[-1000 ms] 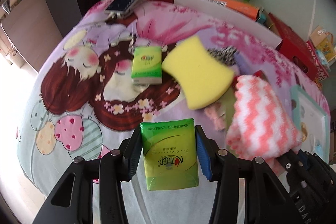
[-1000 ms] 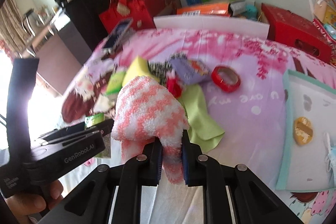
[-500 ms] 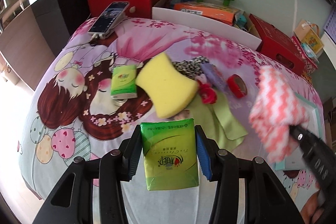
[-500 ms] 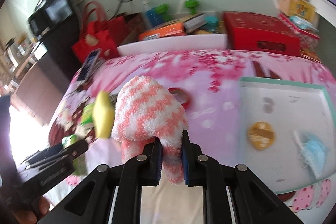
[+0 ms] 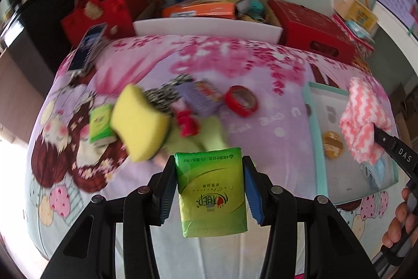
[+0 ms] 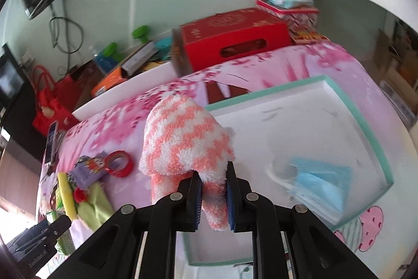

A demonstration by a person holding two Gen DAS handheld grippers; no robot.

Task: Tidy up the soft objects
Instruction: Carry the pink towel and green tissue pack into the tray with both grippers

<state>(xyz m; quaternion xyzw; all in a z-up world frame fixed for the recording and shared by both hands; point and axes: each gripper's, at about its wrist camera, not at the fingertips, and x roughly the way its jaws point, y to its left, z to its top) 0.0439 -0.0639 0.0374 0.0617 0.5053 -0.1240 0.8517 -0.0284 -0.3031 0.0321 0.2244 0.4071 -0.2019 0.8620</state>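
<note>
Sock [image 6: 186, 143], fluffy, pink-and-white zigzag, pinched by its lower end in the right gripper [image 6: 213, 198], jaws nearly closed on the pile; it hangs above the near-left part of the white tray [image 6: 339, 106] with the teal rim, where a blue face mask [image 6: 317, 181] and a small brown disc [image 5: 332, 145] already lie. Tissue pack [image 5: 210, 191], green, clamped flat between the blue pads of the left gripper [image 5: 210, 190], held over the bedspread [image 5: 274, 64], short of the tray. Step in hand, by my reading: carrying both soft items to the tray. Next: lower the sock over bare tray floor, clear of the mask, then open; the tissue pack follows. Yellow sponge [image 5: 138, 119] and green cloth [image 6: 95, 203] remain in the pile.
</note>
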